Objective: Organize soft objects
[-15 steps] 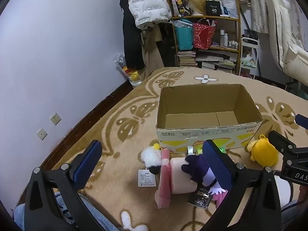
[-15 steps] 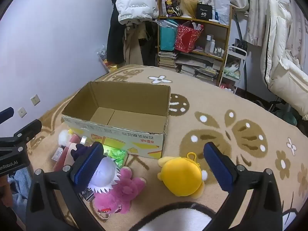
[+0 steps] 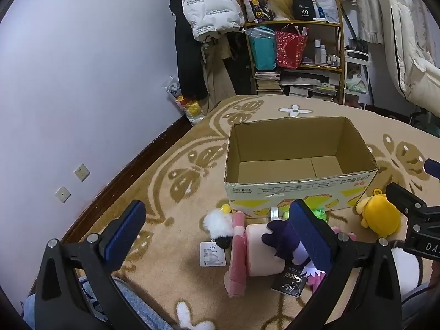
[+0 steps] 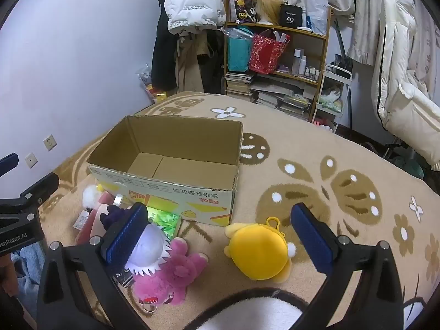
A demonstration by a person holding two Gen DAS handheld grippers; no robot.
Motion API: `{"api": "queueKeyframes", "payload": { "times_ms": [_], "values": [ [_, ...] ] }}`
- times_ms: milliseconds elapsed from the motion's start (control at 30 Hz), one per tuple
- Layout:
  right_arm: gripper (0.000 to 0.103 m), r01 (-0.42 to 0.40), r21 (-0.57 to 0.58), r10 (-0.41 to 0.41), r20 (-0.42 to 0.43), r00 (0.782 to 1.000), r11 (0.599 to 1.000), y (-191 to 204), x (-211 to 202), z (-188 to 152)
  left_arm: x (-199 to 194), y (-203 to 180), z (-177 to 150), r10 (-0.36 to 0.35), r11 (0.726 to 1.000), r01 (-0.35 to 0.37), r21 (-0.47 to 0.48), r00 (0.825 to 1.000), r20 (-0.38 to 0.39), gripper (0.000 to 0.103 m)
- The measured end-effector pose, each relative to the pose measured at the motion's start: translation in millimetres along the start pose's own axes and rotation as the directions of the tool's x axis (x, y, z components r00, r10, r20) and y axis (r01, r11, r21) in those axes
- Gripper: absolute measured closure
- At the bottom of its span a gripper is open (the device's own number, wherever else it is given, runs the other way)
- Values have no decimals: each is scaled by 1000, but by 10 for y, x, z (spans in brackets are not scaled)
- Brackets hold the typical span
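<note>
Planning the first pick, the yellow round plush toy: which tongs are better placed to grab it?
Probably right. The right tongs are open, and the yellow round plush toy lies between their pads. The left tongs are open too, but over the pink plush pile; there the toy sits far right.

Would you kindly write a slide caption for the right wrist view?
Open right gripper hovers above a yellow plush beside an empty cardboard box on the patterned carpet.

Readable stuff: the small black box on top of the wooden shelf, around 12 o'clock, says "40". The black gripper mount at 9 o'clock in the right wrist view reads "enRobot.AI", cut off. Cardboard box print is too blurry.
</note>
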State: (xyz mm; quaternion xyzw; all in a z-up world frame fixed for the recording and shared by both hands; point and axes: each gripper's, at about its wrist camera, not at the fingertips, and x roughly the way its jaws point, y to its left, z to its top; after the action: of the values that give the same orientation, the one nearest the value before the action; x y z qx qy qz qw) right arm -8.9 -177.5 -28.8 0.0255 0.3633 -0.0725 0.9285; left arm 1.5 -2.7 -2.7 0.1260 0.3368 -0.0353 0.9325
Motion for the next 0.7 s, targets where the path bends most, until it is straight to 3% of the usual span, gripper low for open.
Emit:
{"api": "queueKeyframes", "payload": {
  "times_ms": [700],
  "values": [
    [0, 3, -1, -3, 0, 1000, 1000, -4, -1, 6, 26, -60, -10, 10, 999, -10, 31, 1000, -7, 0]
  ]
}}
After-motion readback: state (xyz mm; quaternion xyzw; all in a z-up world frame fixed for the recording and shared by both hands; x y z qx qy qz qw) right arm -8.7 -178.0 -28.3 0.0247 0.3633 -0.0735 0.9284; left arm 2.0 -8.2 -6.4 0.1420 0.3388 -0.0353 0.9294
